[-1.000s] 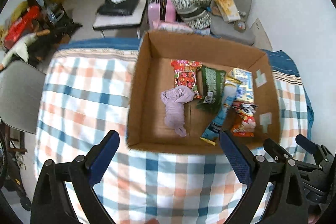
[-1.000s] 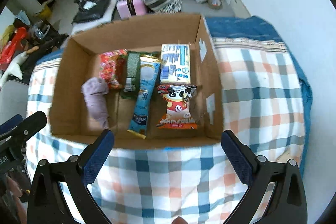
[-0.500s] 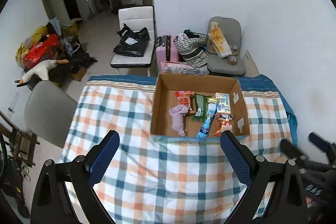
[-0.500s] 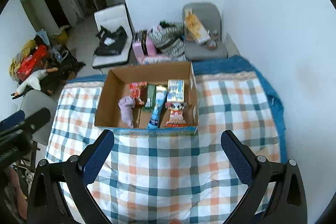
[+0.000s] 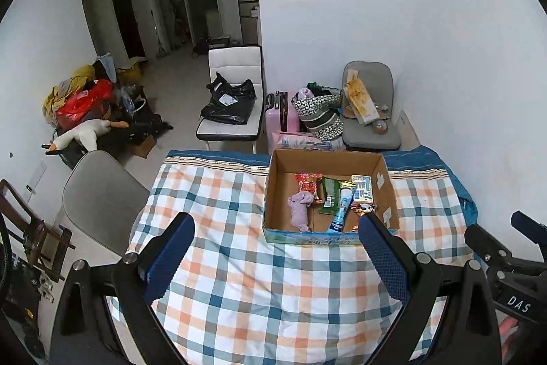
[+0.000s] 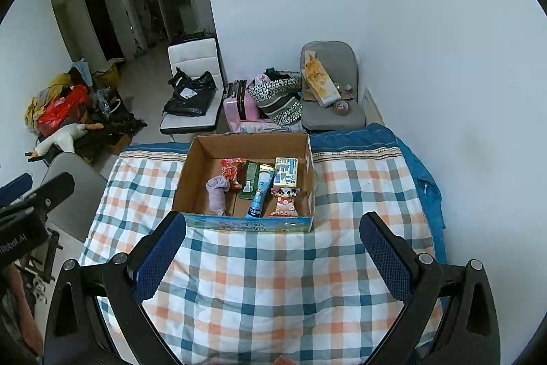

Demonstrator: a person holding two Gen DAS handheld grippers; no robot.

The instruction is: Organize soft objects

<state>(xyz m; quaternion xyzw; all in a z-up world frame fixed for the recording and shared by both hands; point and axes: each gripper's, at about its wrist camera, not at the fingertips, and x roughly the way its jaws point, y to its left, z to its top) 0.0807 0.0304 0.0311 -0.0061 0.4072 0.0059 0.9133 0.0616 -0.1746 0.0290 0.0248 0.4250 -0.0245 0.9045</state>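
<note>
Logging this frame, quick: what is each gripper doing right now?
Left gripper: open, holding nothing.
Right gripper: open, holding nothing.

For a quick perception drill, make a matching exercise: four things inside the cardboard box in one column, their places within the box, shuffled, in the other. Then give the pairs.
Seen from the right wrist camera.
1. purple cloth
2. panda snack pack
3. blue tube pack
4. white and blue carton

a. far right corner
b. leftmost item
c. near right corner
d. middle, reaching the near wall

Pairs: 1-b, 2-c, 3-d, 4-a
</note>
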